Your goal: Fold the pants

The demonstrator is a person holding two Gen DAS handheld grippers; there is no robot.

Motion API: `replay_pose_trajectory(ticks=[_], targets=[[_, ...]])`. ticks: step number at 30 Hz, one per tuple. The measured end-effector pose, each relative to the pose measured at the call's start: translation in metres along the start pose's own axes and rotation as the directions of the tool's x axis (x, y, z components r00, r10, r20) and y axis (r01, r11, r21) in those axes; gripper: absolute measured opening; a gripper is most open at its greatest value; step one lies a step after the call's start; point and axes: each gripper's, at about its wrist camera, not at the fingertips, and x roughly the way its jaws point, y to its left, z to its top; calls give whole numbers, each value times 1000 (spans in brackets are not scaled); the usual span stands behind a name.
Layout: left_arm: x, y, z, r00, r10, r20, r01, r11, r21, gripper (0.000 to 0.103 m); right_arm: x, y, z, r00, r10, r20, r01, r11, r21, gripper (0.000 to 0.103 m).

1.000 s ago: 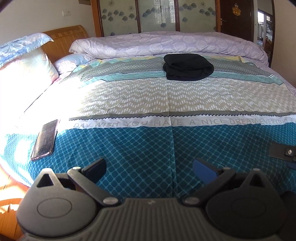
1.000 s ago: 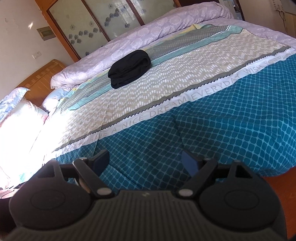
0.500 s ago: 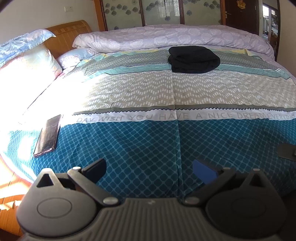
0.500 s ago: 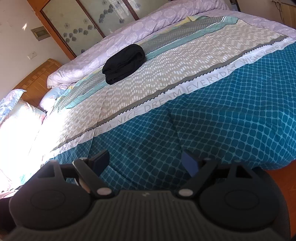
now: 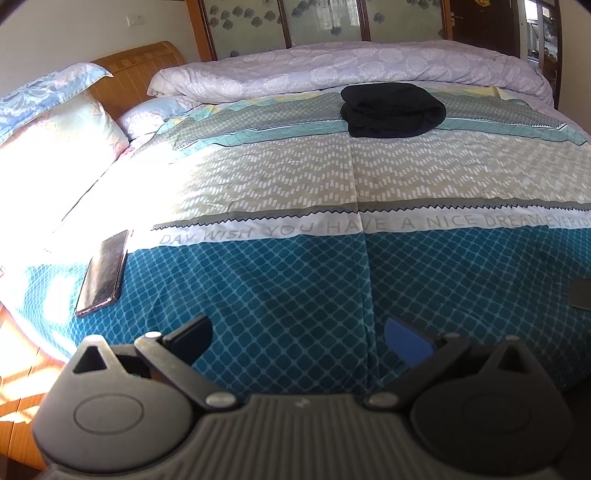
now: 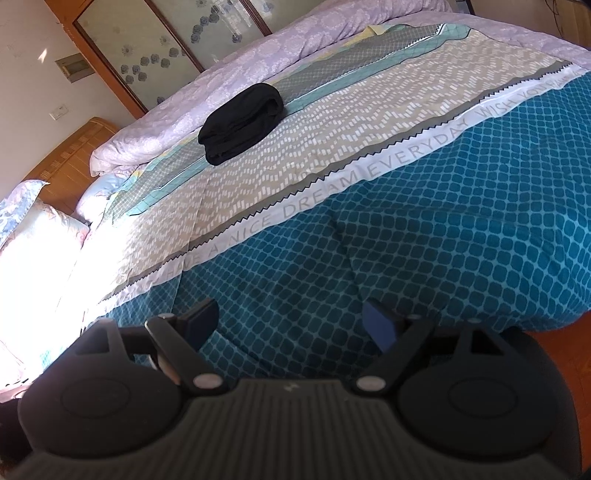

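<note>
Looking across a wide bed (image 5: 295,280), we see a patterned cover with a teal diamond band nearest us, a white lettered strip, a beige zigzag field and grey-green stripes beyond. A rolled lilac duvet (image 5: 347,70) lies along the far side, a wooden headboard (image 5: 140,74) stands at the left, and frosted floral panels (image 5: 325,18) in wooden frames fill the wall behind. We count one pair of black pants (image 5: 391,109), folded into a compact bundle on the striped part of the cover just in front of the duvet, well apart from both tools. One dark phone (image 5: 104,273) lies near the left edge of the bed. Two pillows (image 5: 55,122) are stacked by the headboard. Our left gripper (image 5: 297,336) and right gripper (image 6: 290,323) both stand wide apart and hold nothing, above the teal band.
</note>
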Motion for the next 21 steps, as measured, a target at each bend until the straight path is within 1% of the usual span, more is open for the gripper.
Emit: replay_pose_trajectory(ticks=[3, 9, 13, 16, 21], targets=[[-3, -1, 1, 1000, -10, 5, 10, 1000, -2, 103, -3, 4, 0, 1000, -10, 17, 11, 1000, -14, 87], [-12, -2, 4, 999, -41, 27, 42, 999, -6, 103, -16, 15, 1, 995, -21, 102, 28, 997, -67, 88], [-19, -3, 5, 997, -68, 46, 68, 998, 2, 103, -21, 22, 0, 990, -19, 137, 33, 994, -100, 88], [-21, -4, 5, 996, -82, 47, 82, 997, 3, 103, -23, 25, 0, 988, -18, 151, 35, 993, -109, 89], [-21, -3, 6, 995, -89, 36, 89, 996, -12, 103, -22, 27, 0, 989, -21, 150, 36, 995, -98, 89]])
